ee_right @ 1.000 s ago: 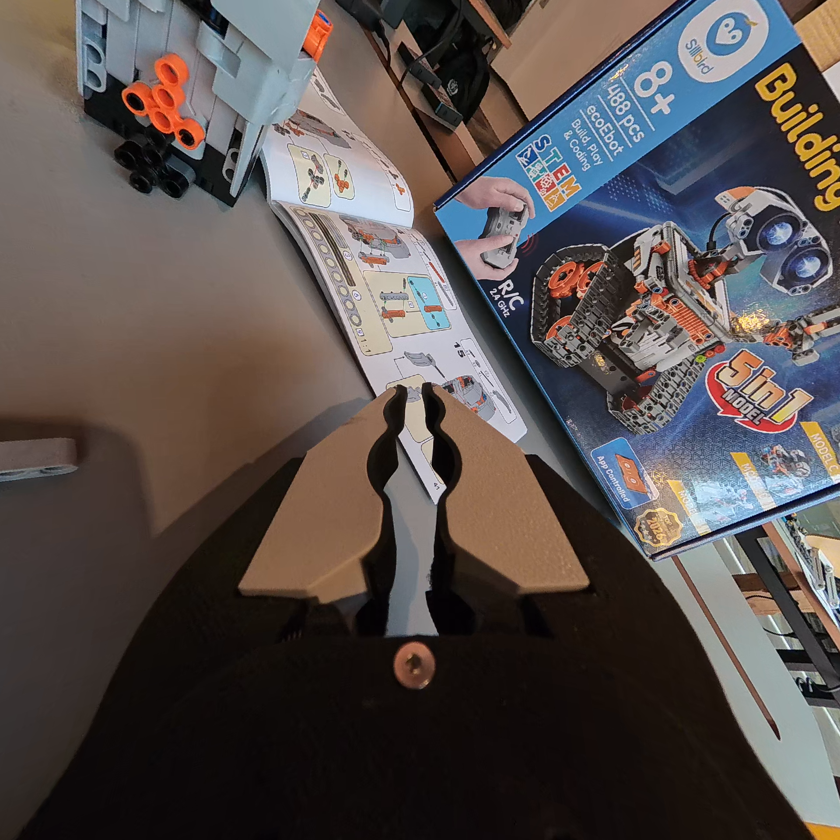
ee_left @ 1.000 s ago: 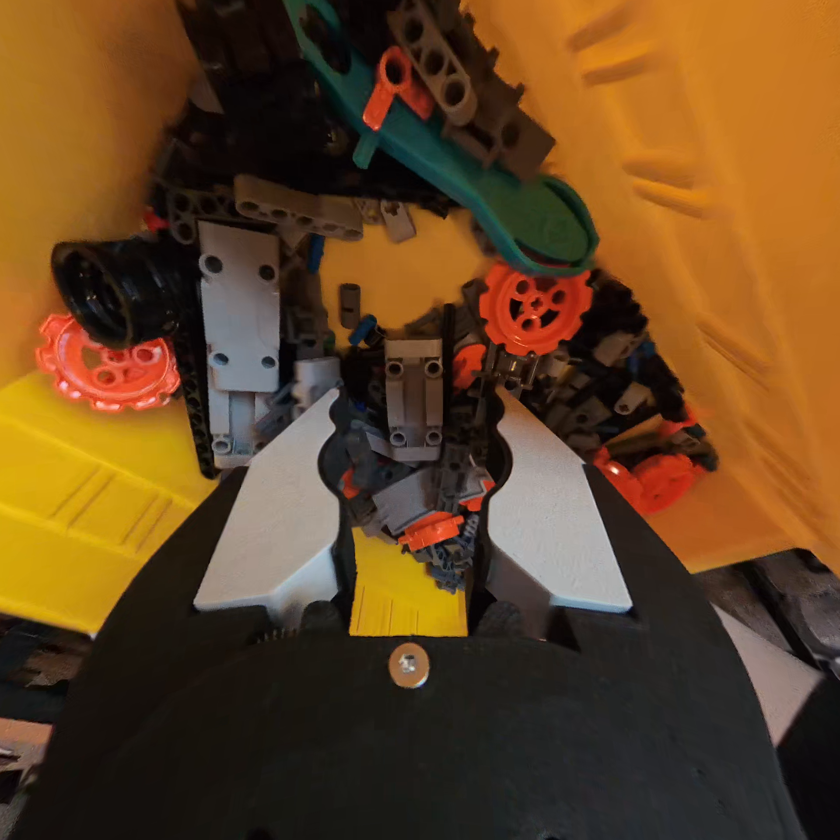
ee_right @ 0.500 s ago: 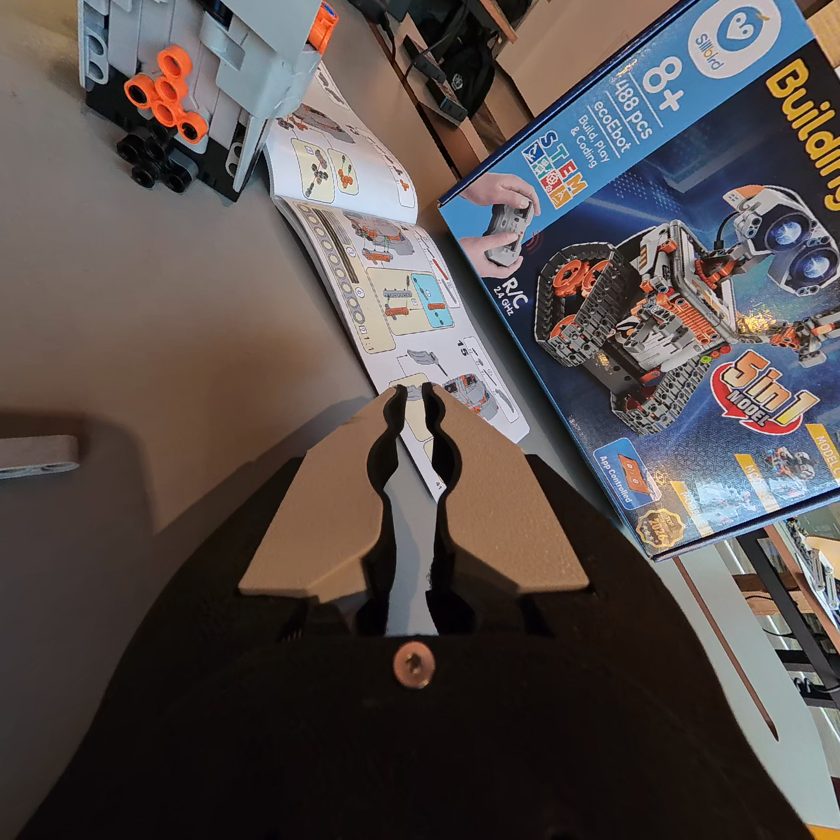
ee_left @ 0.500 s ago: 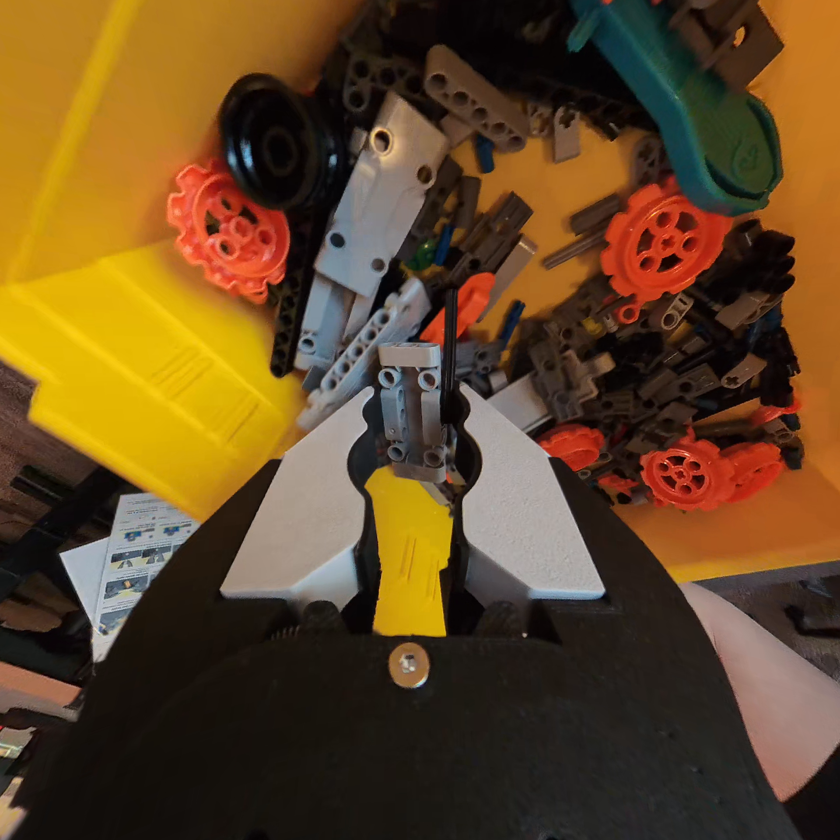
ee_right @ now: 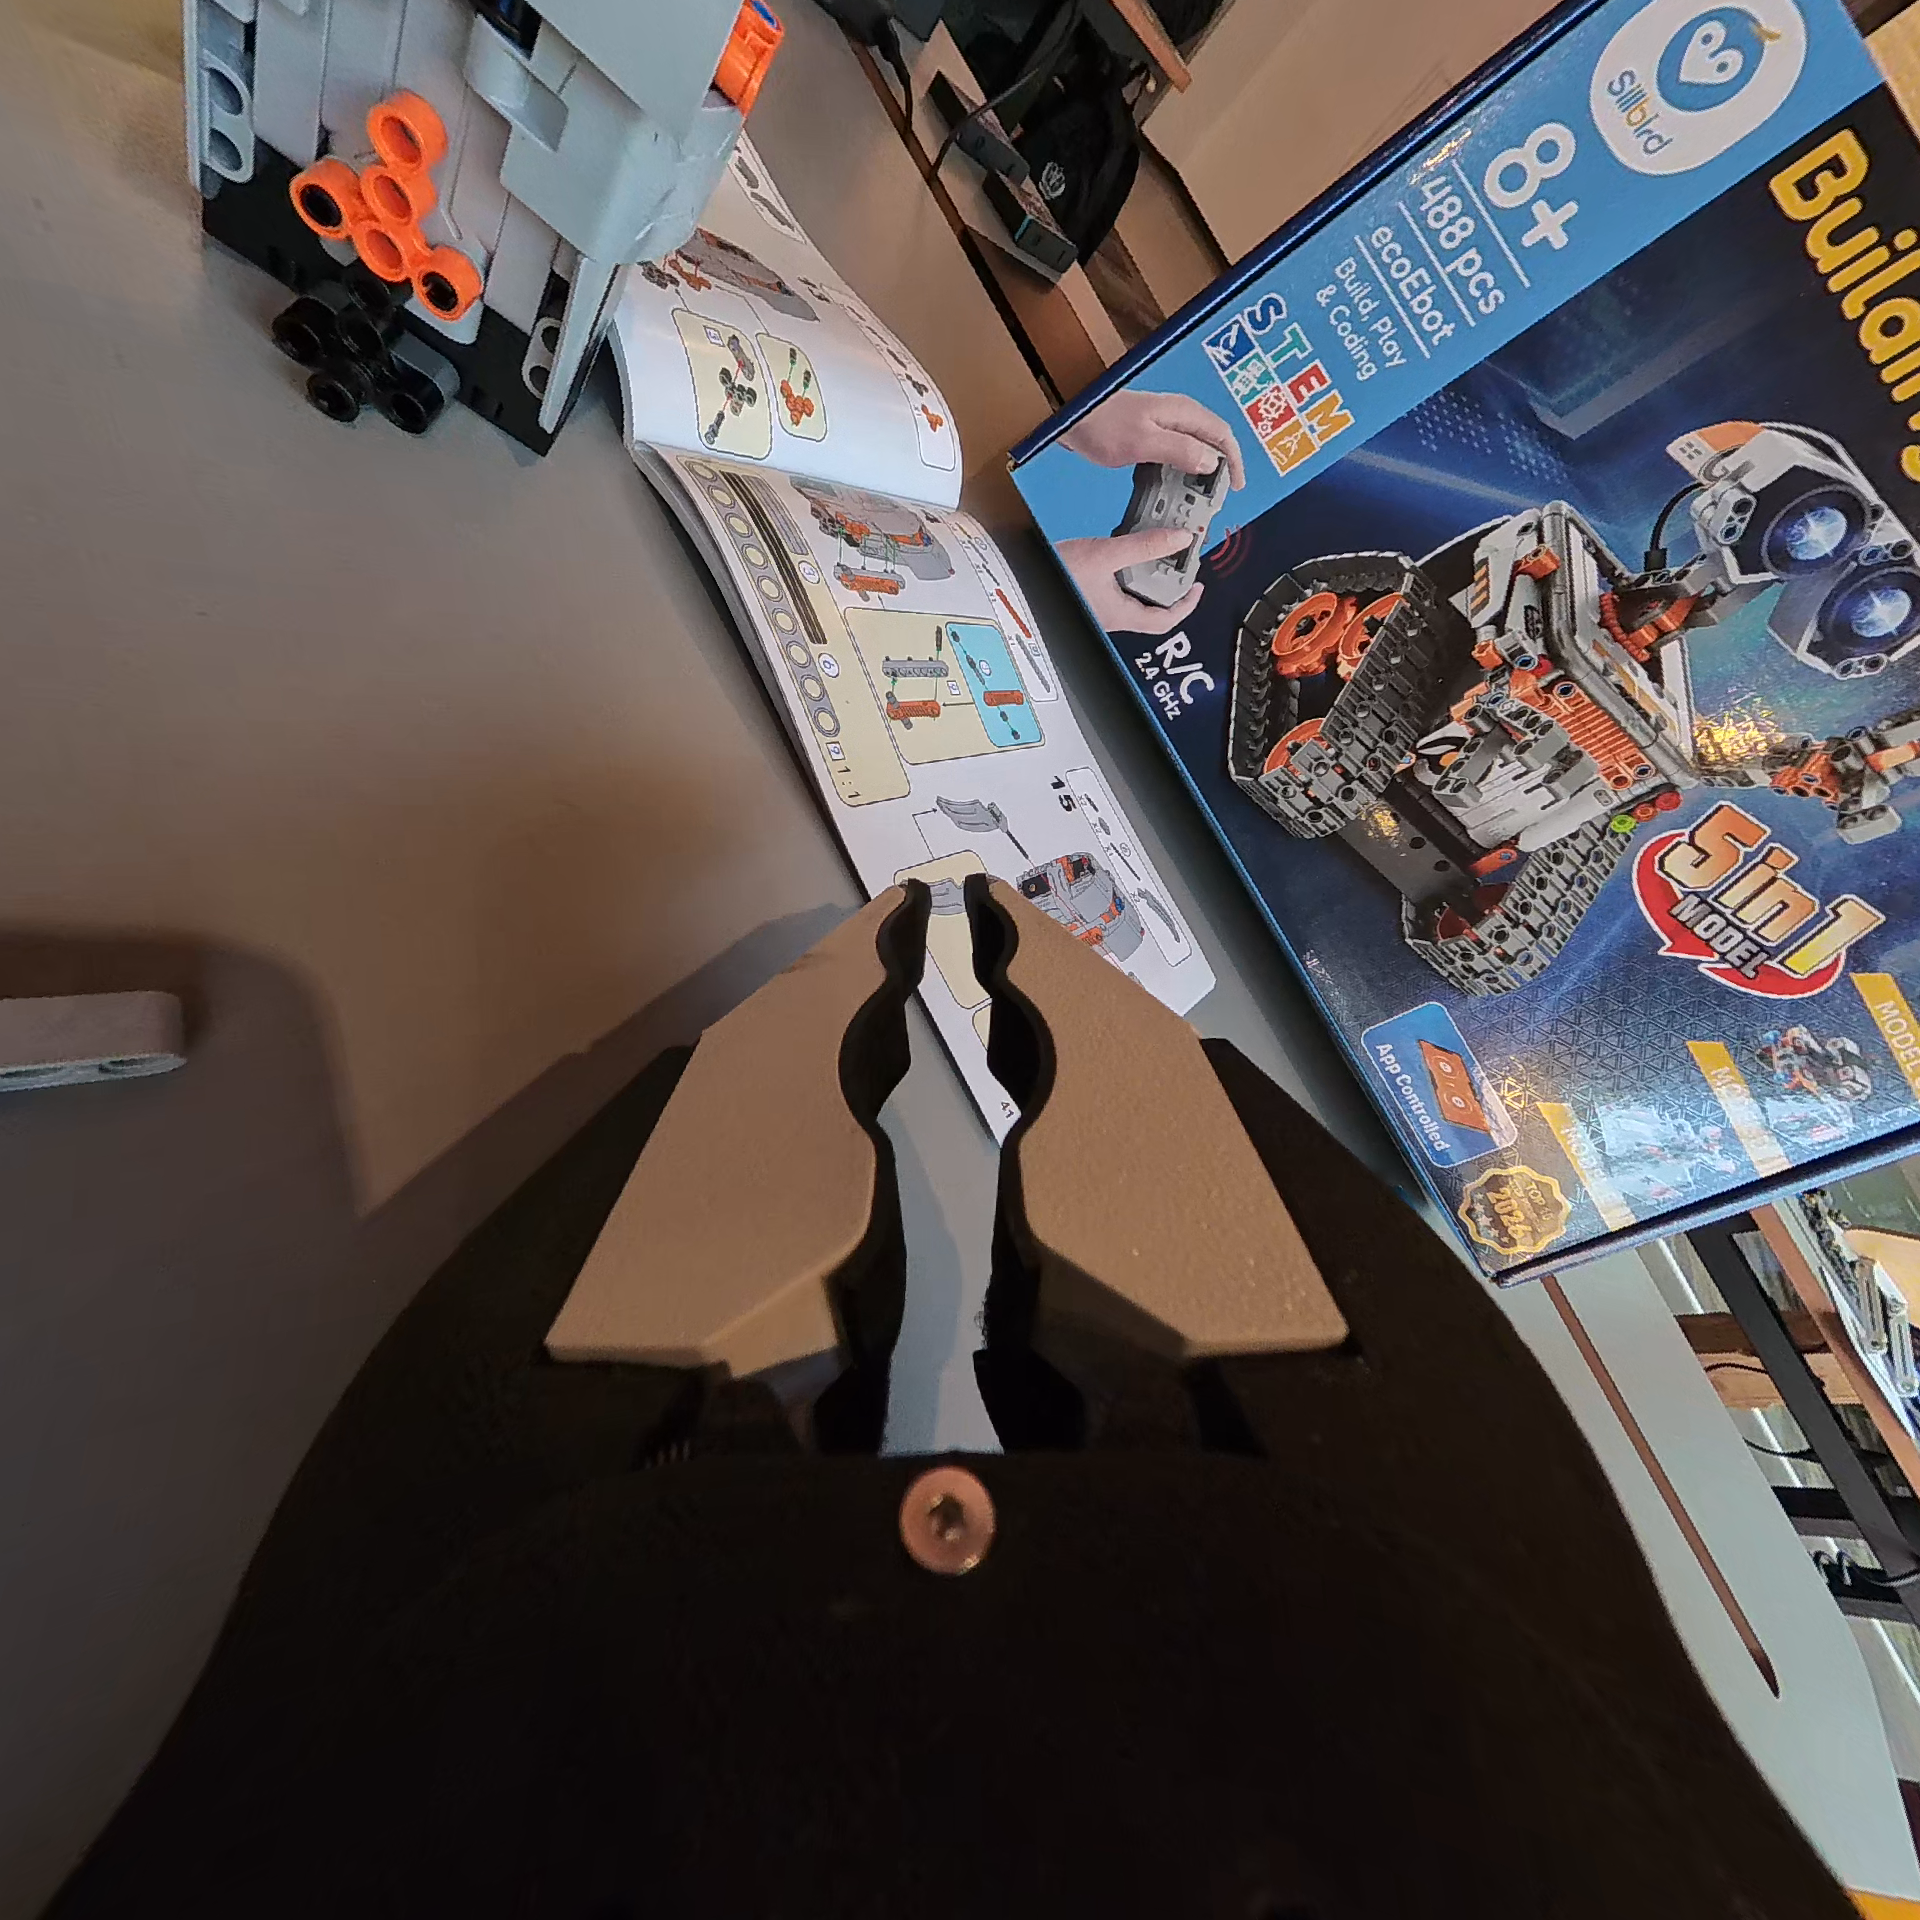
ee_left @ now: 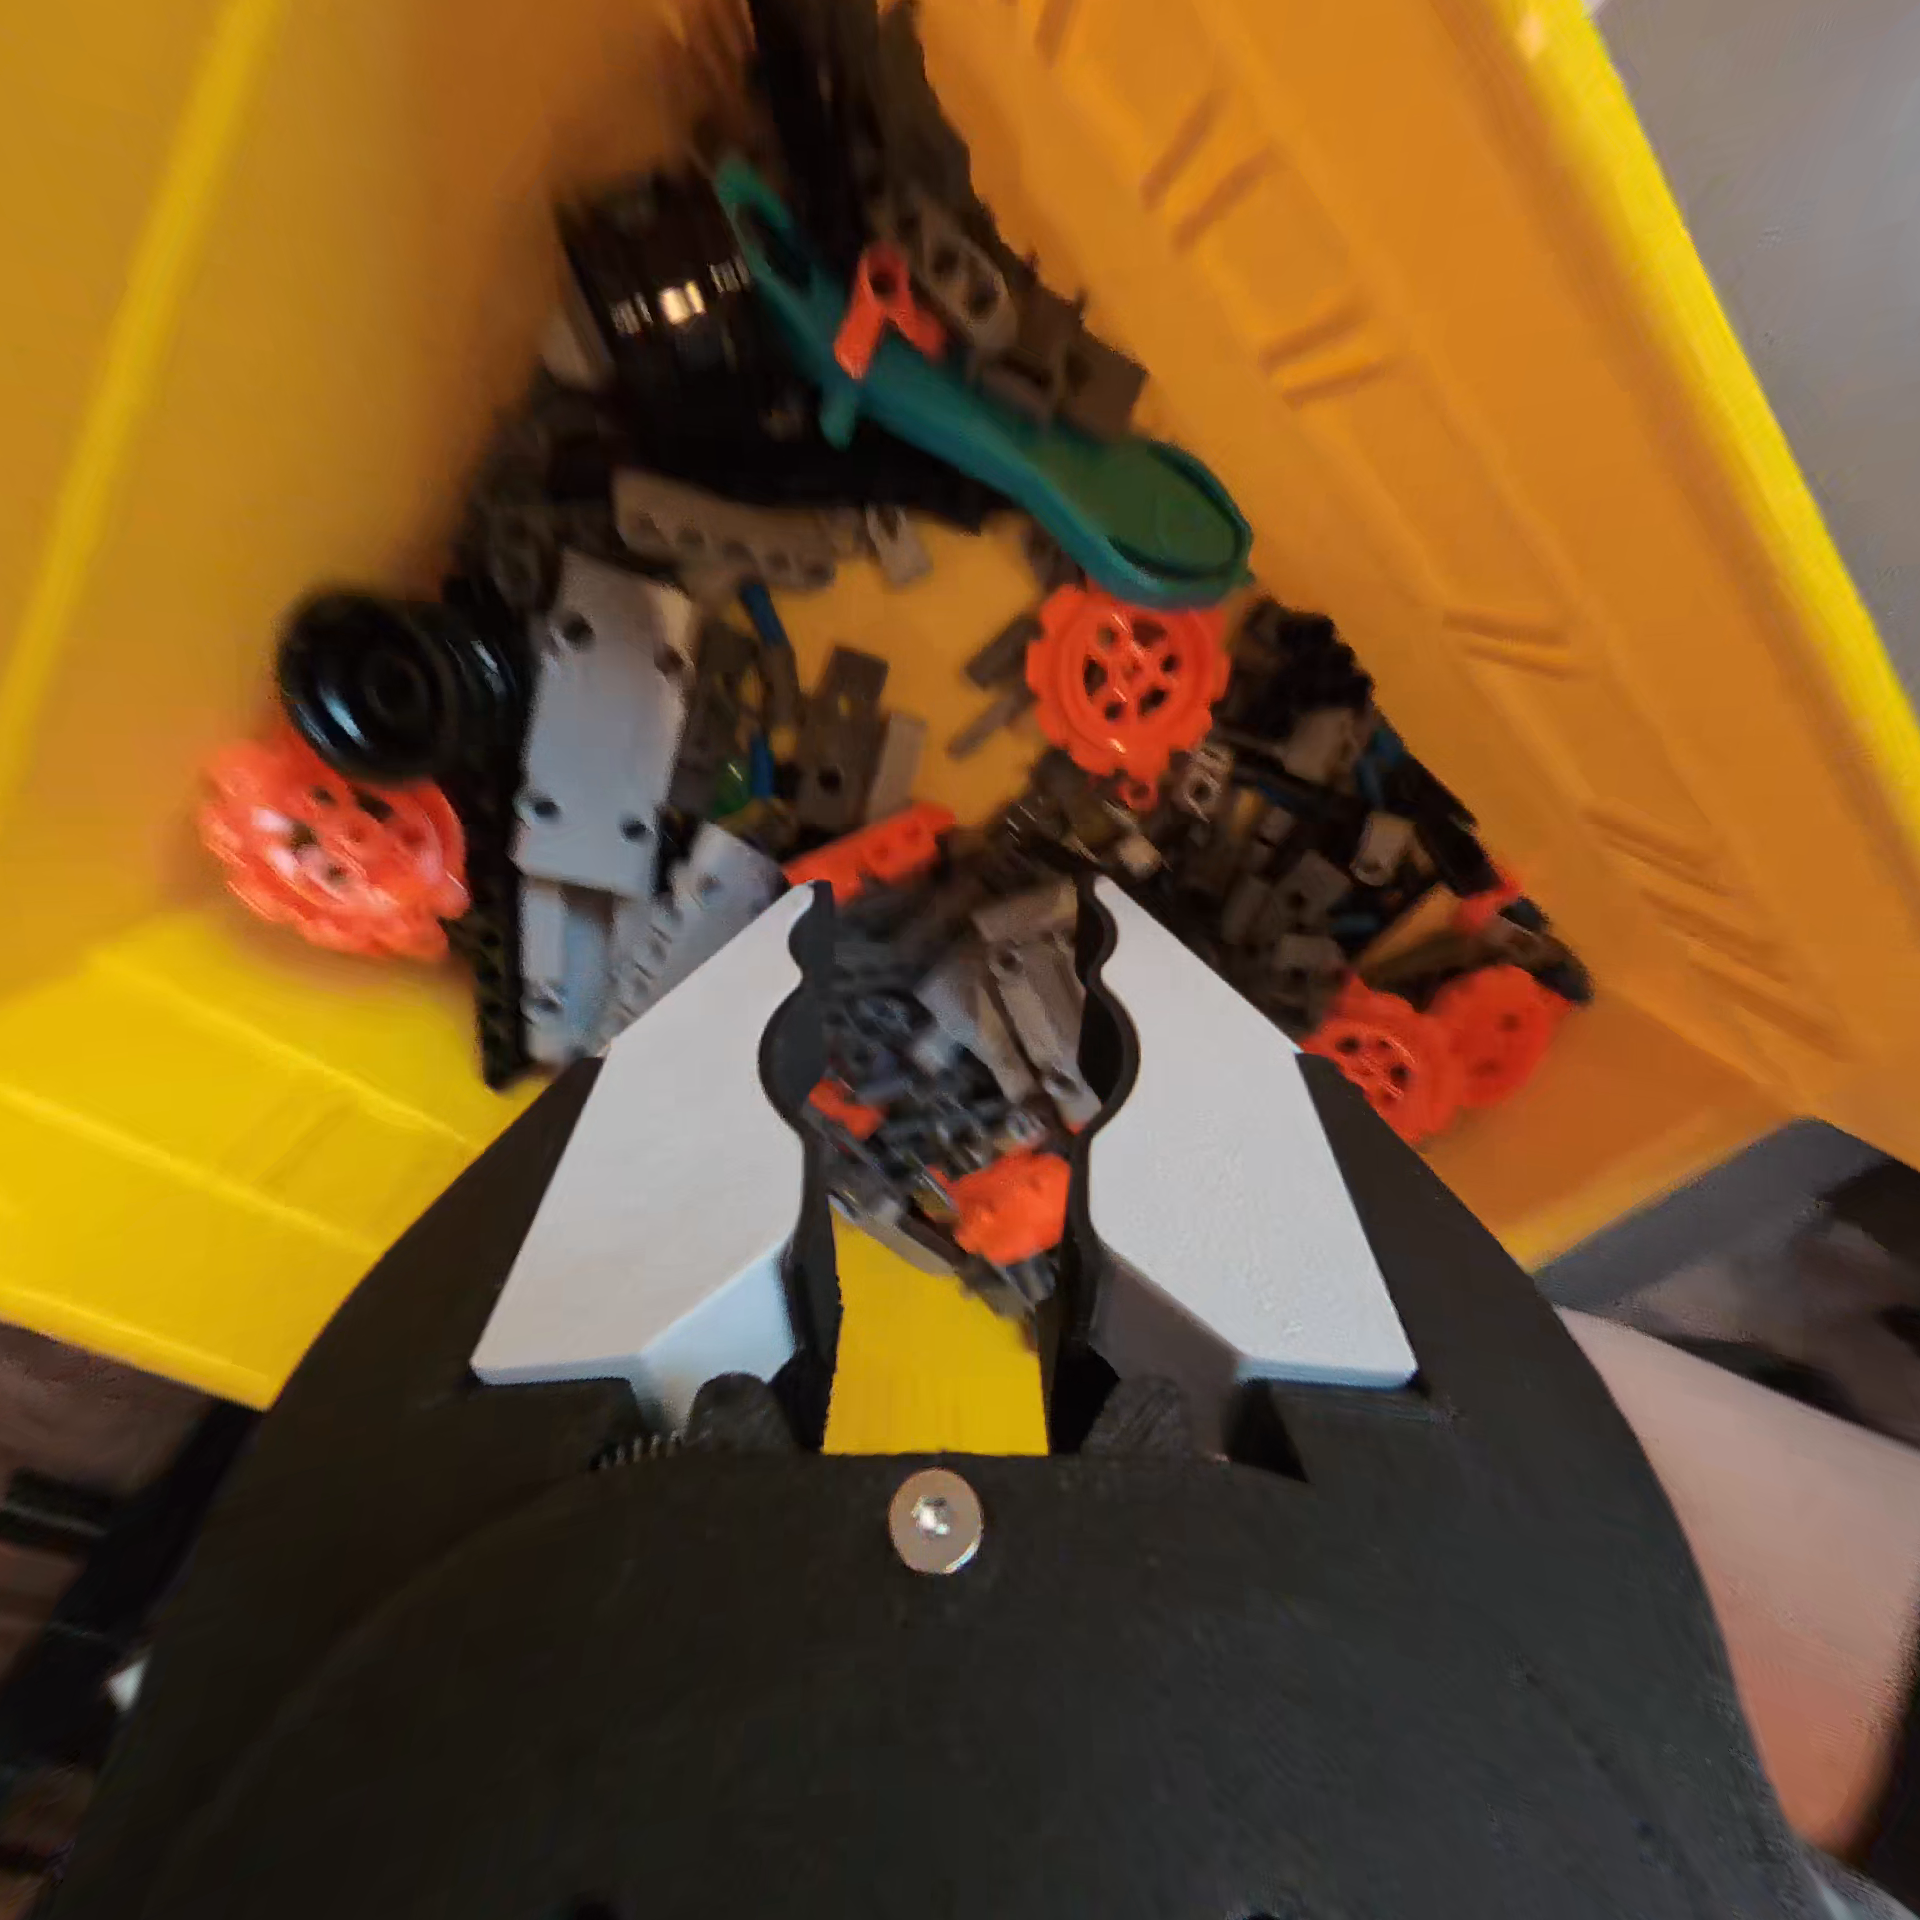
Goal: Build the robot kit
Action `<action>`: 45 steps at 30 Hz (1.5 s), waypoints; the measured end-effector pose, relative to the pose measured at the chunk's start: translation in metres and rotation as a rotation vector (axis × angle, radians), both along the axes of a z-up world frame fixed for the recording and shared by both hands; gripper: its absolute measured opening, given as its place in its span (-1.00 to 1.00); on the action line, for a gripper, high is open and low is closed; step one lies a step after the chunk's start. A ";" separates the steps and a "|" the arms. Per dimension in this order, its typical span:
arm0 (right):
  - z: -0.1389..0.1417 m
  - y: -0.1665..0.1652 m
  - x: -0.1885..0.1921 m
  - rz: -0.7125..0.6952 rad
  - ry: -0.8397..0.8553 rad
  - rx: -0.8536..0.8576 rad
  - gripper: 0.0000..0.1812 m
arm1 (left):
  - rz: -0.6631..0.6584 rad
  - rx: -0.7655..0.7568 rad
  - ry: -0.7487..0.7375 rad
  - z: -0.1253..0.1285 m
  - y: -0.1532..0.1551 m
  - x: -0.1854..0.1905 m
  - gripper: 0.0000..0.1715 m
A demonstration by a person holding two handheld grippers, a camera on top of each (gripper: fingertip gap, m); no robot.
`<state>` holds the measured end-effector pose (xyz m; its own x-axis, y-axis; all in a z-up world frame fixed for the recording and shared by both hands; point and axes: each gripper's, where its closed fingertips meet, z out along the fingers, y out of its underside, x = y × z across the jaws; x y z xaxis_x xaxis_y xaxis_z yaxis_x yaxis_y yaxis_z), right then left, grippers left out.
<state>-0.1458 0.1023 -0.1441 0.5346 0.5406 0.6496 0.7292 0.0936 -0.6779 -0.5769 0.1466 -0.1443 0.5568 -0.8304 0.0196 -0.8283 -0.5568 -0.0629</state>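
Four orange gears (ee_left: 1127, 681) lie in the yellow bin (ee_left: 1455, 416) under the released left gripper (ee_left: 951, 914); right gripper (ee_right: 945, 888), nearly clenched, grasps nothing above one booklet (ee_right: 894, 665).

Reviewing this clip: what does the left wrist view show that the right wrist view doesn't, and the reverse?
Only the left wrist view shows the yellow bin of loose building parts: orange gear wheels, a black wheel, a teal tool, grey beams. The left gripper is open above the pile; the image is blurred.

Only the right wrist view shows the grey table, an open instruction booklet, the blue kit box, a partly built model and a lone grey beam. The right gripper is nearly closed, holding nothing.

Both show only their own gripper; no scene item appears in both.
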 end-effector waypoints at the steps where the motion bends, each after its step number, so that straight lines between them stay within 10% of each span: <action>1: 0.000 0.000 0.000 0.000 0.001 -0.001 -0.92 | -0.026 0.024 0.008 -0.005 0.007 0.001 -0.51; 16: 0.001 -0.001 0.000 0.005 0.009 -0.005 -0.92 | 0.140 -0.318 0.017 -0.021 -0.045 -0.038 -0.68; 32: -0.001 0.000 0.000 0.004 -0.003 -0.009 -0.92 | -0.047 0.100 0.050 -0.025 0.039 -0.003 -0.83; 45: -0.002 0.000 0.000 0.001 -0.014 -0.010 -0.92 | 0.079 0.303 -0.029 0.009 0.072 -0.008 -0.64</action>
